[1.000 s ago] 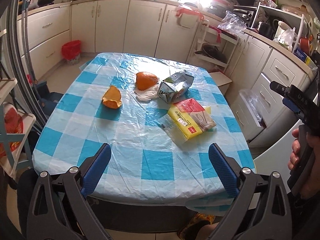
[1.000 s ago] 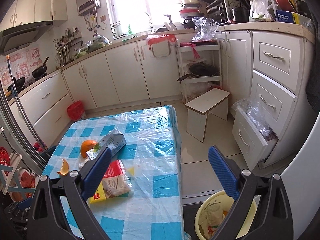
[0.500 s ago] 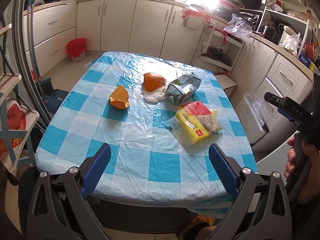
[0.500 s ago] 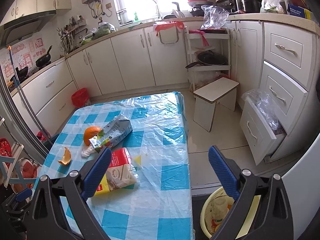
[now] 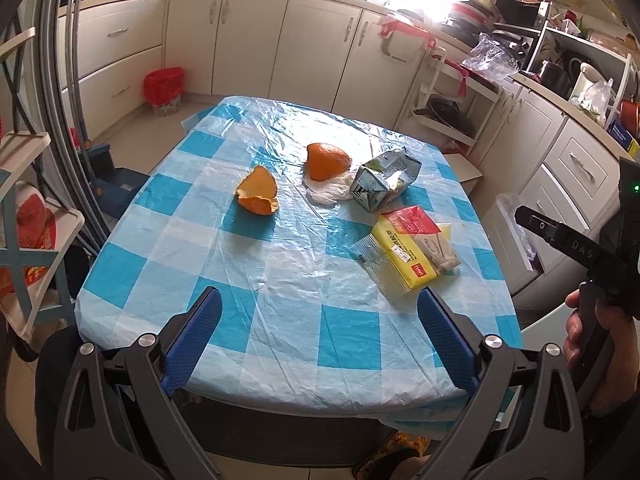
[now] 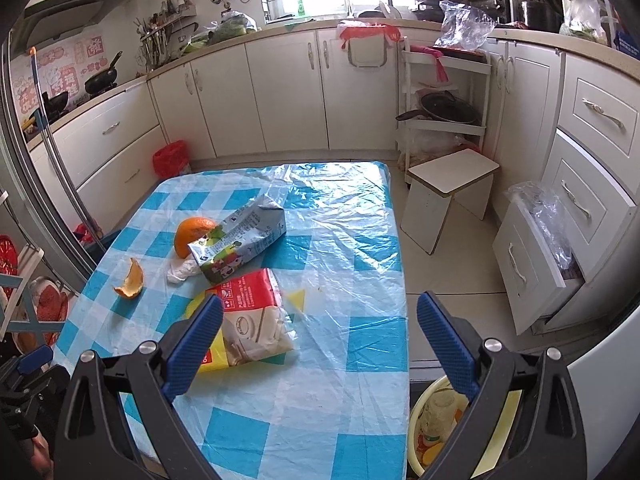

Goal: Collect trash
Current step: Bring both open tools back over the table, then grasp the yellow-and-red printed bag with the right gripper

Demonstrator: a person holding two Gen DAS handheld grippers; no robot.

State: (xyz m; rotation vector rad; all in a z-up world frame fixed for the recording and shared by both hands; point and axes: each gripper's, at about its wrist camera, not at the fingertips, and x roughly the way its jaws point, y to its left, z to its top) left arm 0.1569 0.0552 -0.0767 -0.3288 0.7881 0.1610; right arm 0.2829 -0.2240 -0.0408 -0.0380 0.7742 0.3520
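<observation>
On the blue-checked table (image 5: 280, 272) lie an orange peel piece (image 5: 258, 197), a larger orange piece (image 5: 326, 160) on a white tissue (image 5: 330, 192), a crushed milk carton (image 5: 384, 180) and a yellow-red snack wrapper (image 5: 408, 248). The right wrist view shows the peel (image 6: 131, 280), the orange piece (image 6: 194, 234), the carton (image 6: 240, 242) and the wrapper (image 6: 244, 320). My left gripper (image 5: 316, 336) is open and empty over the table's near edge. My right gripper (image 6: 318, 336) is open and empty, above the table's right side, near the wrapper.
A yellow bin (image 6: 436, 424) with trash in it stands on the floor by the table's near right corner. A white stool (image 6: 448, 196), an open drawer (image 6: 532, 264) and cabinets are to the right. A red bin (image 5: 164, 88) stands by the far cabinets.
Both grippers have moved forward toward the table; the trash items appear larger and nearer. Both stay open and empty.
</observation>
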